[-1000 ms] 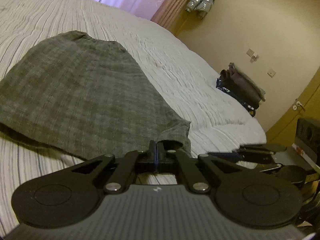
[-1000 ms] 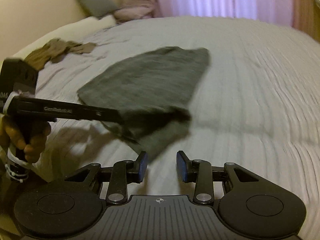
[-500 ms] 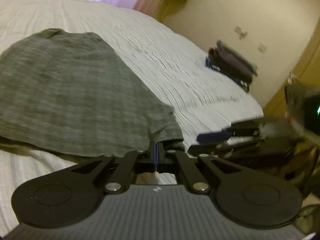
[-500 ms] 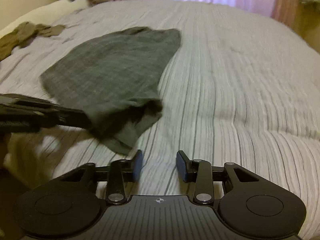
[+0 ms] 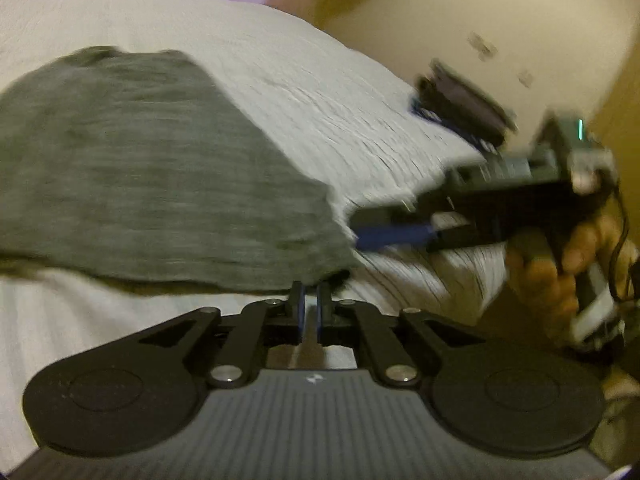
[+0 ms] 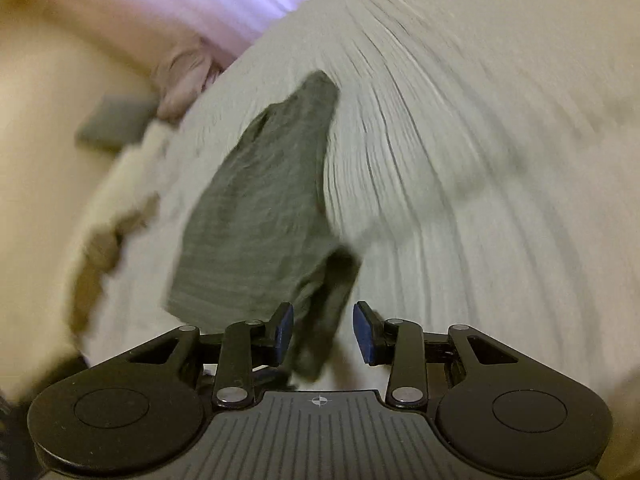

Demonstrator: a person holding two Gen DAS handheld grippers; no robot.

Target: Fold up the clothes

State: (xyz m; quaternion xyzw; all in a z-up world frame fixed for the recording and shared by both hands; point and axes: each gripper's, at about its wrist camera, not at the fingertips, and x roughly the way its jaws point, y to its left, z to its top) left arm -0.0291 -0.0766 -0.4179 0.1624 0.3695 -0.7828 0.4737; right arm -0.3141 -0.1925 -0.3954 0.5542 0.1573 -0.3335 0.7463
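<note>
1. Garment [image 5: 160, 160]: a grey-green piece lay spread on the striped bed [image 5: 320, 80], its near corner raised off the cover at the fingers.
2. Its long axis ran away from both grippers up the bed; the narrower end pointed at the far curtain, and the wide hem lay nearest.
3. On the left gripper [image 5: 308, 308] the fingers were drawn almost together at that near corner and seemed to pinch the hem, though blur hid the contact itself.
4. On the right gripper [image 6: 323, 330] the fingers stood apart, with a drooping flap of the same corner between them and neither pad pressing on it. In the left view this gripper came in level from the right, just beside the hem, with a hand [image 5: 560, 256] around its handle.
5. The step in hand looked like taking a second hold on the near hem before a fold.
6. Next, the right fingers would need to close on the flap. Both holds could then carry the hem along the long axis toward the narrow end, keeping the edge taut.
</note>
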